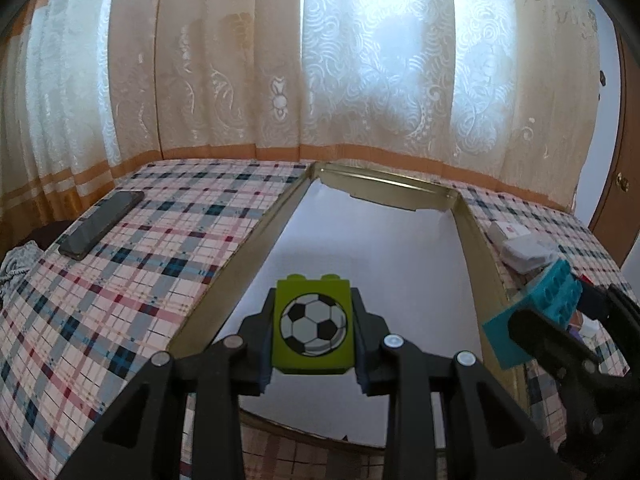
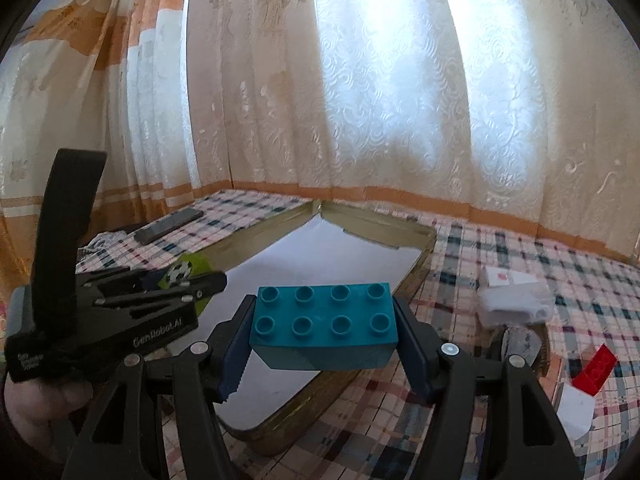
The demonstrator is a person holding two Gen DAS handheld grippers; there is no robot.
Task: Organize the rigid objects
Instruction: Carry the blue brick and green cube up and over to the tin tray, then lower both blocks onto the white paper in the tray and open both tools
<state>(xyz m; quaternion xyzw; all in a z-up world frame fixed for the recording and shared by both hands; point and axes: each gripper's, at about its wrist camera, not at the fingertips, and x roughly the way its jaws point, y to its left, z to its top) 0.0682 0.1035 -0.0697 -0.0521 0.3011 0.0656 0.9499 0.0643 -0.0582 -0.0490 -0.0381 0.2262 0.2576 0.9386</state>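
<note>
Left wrist view showed a lime-green plastic brick (image 1: 313, 322), boxy and smooth, with two round studs on its far end and a black-and-white football printed on the face toward the camera. It was pinched between the black fingers of the left gripper (image 1: 313, 312), which stood narrowly set and pressed on both its sides, above the white floor of a tray (image 1: 248, 248). The tray was shallow and rectangular, with a dull gold metal rim; its white lining looked torn along the far wall.

In the right wrist view a teal plastic brick (image 2: 324, 326), oblong with eight round studs in two rows, was clamped end to end by the right gripper (image 2: 323, 336), whose blue toothed pads stood about half spread against it, above the near right part of the tray.

Under everything lay a plaid cloth in pink, grey and dark blue on the tabletop (image 1: 120, 280). A flat dark phone (image 1: 102, 224) lay at the far left. Right of the tray sat a small white box (image 2: 508, 278) with a red mark and a pale bundle just beside it, too blurred to identify. A red brick (image 2: 595, 370) lay at the near right beside a white scrap, partly cut off. Patterned cream curtains (image 1: 360, 60) with orange bands closed the far side. Part of a hand (image 2: 36, 404) showed at the left edge.
</note>
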